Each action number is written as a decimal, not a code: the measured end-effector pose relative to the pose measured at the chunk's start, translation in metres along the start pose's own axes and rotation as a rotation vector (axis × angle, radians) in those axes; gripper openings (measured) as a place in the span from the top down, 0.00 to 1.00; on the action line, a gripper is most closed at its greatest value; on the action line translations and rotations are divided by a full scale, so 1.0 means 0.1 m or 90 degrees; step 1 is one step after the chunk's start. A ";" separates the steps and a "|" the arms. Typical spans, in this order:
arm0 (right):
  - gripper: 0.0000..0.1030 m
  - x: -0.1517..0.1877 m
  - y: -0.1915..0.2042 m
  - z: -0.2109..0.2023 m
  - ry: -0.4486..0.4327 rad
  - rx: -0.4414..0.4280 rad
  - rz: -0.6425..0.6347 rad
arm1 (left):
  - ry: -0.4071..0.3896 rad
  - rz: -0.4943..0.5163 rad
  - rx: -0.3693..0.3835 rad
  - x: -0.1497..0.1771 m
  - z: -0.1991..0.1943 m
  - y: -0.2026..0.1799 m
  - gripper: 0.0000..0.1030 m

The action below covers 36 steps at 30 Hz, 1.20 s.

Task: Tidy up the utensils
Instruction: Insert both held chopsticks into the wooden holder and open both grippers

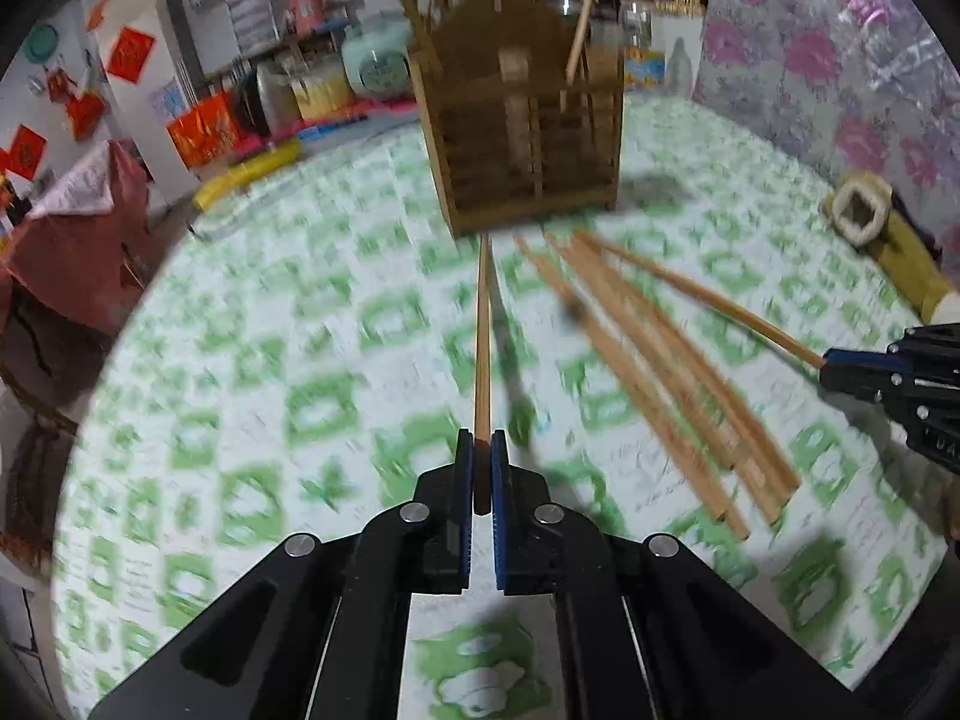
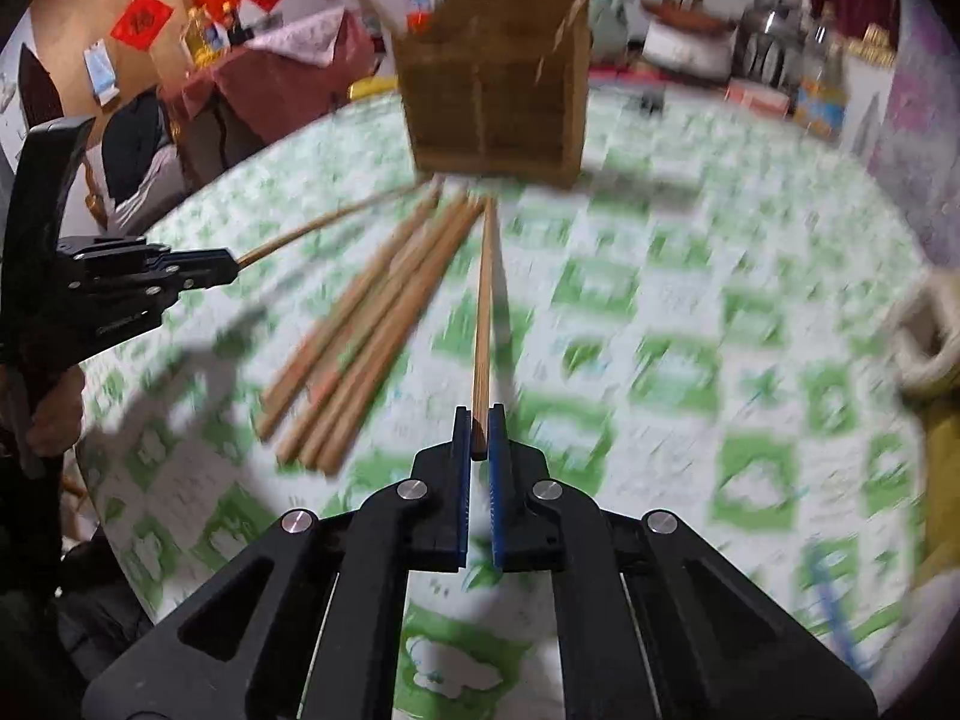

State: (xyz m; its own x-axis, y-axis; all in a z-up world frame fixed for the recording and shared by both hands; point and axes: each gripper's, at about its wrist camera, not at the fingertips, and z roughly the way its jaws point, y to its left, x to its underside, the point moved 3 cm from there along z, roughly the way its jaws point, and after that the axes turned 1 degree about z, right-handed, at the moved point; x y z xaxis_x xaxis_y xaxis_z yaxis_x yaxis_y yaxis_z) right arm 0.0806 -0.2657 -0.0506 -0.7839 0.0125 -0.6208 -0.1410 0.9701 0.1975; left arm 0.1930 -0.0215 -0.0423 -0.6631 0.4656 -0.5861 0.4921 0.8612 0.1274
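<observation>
A slatted wooden utensil holder (image 1: 519, 138) (image 2: 498, 114) stands at the far side of the table, with a few sticks upright in it. My left gripper (image 1: 481, 450) is shut on one wooden chopstick (image 1: 483, 336) that points toward the holder. My right gripper (image 2: 480, 423) is shut on another chopstick (image 2: 483, 312), also aimed at the holder. Several loose chopsticks (image 1: 654, 372) (image 2: 372, 324) lie flat between the two grippers. Each gripper shows in the other's view, the right one (image 1: 831, 363) and the left one (image 2: 231, 264), each with its stick.
The round table wears a white cloth with green squares (image 1: 300, 396) (image 2: 690, 360). A yellow roll with a cream end (image 1: 864, 216) lies at the right edge. A patterned wall (image 1: 840, 48) stands to the right. Clutter and red decorations (image 2: 141, 21) fill the room behind.
</observation>
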 end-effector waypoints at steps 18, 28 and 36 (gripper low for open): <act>0.94 -1.71 0.00 -0.97 -0.290 -0.030 0.028 | -0.194 -0.066 0.013 -1.44 -0.89 0.22 0.94; 0.94 -2.35 0.01 -1.31 -0.450 0.021 0.058 | -0.288 -0.125 0.031 -2.09 -1.23 0.31 0.94; 0.94 -2.48 -0.13 -0.85 -0.419 0.015 0.074 | -0.260 -0.140 0.013 -2.36 -0.79 0.34 0.94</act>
State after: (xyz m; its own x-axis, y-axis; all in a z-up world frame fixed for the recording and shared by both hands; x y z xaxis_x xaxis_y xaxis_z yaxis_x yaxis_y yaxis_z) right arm 0.2248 -0.3017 0.1654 -0.2595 0.2551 -0.9314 -0.0596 0.9584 0.2791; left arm 0.3222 -0.0862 0.1634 -0.4779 0.1502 -0.8655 0.3782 0.9245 -0.0484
